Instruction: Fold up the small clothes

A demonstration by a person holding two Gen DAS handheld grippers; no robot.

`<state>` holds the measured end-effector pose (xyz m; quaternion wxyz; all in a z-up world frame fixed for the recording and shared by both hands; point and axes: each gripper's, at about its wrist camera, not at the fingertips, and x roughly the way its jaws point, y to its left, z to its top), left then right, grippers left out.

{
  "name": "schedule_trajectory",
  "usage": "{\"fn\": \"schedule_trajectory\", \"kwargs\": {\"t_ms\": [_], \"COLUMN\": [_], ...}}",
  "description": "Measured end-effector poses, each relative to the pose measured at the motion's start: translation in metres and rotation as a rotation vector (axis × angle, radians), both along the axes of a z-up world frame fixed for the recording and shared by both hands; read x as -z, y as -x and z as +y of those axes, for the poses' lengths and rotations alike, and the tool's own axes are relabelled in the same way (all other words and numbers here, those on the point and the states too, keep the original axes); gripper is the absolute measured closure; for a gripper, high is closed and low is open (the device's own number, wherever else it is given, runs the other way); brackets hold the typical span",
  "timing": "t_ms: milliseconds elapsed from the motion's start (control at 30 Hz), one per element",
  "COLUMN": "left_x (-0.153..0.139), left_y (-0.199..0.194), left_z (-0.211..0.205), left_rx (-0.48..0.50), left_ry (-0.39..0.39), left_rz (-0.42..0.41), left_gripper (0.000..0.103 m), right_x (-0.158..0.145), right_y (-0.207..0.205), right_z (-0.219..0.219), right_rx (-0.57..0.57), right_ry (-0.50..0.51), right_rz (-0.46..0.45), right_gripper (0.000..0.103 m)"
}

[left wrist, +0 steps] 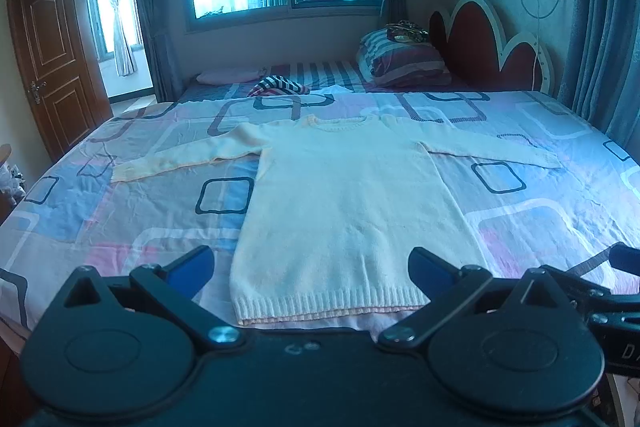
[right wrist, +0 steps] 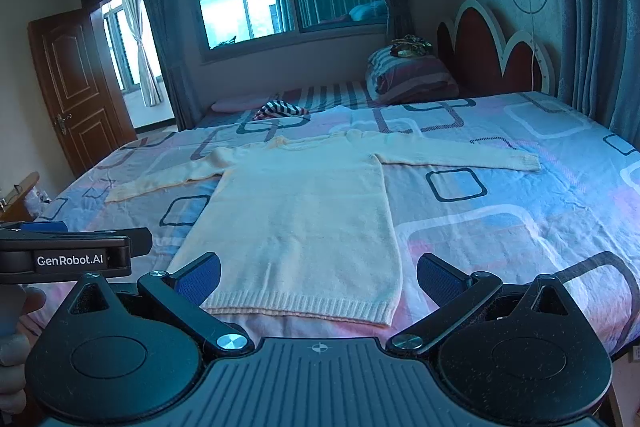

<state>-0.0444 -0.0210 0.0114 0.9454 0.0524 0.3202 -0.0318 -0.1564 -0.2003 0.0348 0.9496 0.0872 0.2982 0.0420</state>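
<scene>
A pale cream knit sweater (left wrist: 344, 195) lies flat on the bed with both sleeves spread out sideways and its ribbed hem nearest me; it also shows in the right wrist view (right wrist: 304, 211). My left gripper (left wrist: 310, 273) is open and empty, hovering just above the hem near the bed's front edge. My right gripper (right wrist: 318, 281) is open and empty, also just short of the hem. In the right wrist view the left gripper's body (right wrist: 68, 255) shows at the far left. In the left wrist view part of the right gripper (left wrist: 616, 287) shows at the far right.
The bed has a patterned sheet (left wrist: 540, 227) with rounded squares. Folded striped bedding (left wrist: 404, 61) and a striped cloth (left wrist: 278, 85) lie at the far side near the headboard (left wrist: 484, 39). A wooden door (left wrist: 48, 59) stands open at the left.
</scene>
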Motion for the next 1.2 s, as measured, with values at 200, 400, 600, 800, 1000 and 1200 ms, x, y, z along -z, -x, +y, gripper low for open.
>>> {"fn": "schedule_trajectory", "kwargs": {"t_ms": [200, 400, 600, 800, 1000, 1200], "left_x": [-0.0002, 0.0013, 0.0017, 0.002, 0.0023, 0.0023], "left_y": [-0.0008, -0.0014, -0.0029, -0.004, -0.005, -0.0051], "left_z": [-0.0018, -0.0038, -0.0043, -0.0045, -0.0059, -0.0058], "left_rx": [-0.002, -0.006, -0.003, -0.004, -0.006, -0.006], "left_ry": [-0.001, 0.002, 0.0, 0.001, 0.005, 0.005], "left_rz": [0.003, 0.005, 0.004, 0.007, 0.007, 0.007], "left_gripper": [0.0, 0.0, 0.0, 0.0, 0.0, 0.0], "right_x": [0.0022, 0.0034, 0.0037, 0.0038, 0.004, 0.0046], "right_y": [-0.0007, -0.0027, -0.0037, -0.0048, -0.0055, -0.0053], "right_z": [-0.0002, -0.0008, -0.0008, -0.0022, -0.0028, -0.0023], "right_rx": [-0.006, -0.006, -0.002, -0.002, -0.003, -0.003], "right_ry": [0.001, 0.004, 0.004, 0.003, 0.002, 0.003], "right_rz": [0.002, 0.007, 0.008, 0.012, 0.008, 0.01], "right_gripper": [0.0, 0.0, 0.0, 0.0, 0.0, 0.0]}}
